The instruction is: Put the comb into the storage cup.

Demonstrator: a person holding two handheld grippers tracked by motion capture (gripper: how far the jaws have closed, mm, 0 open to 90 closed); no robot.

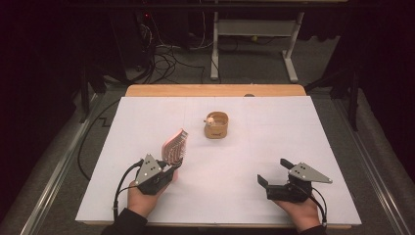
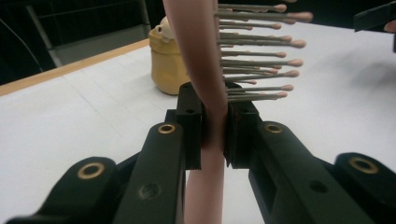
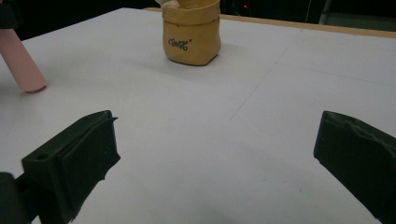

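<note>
Left gripper [image 1: 172,169] clamps the pink hairbrush [image 1: 174,145] by its neck, head raised and tilted, bristles off the table [image 1: 147,117], probably for carrying toward the tan pouch [image 1: 217,125] mid-table. Right gripper [image 1: 275,172] rests near the front edge, jaws wide, nothing between. Pouch contents unclear; the handle end is cut off in the left gripper view.
</note>
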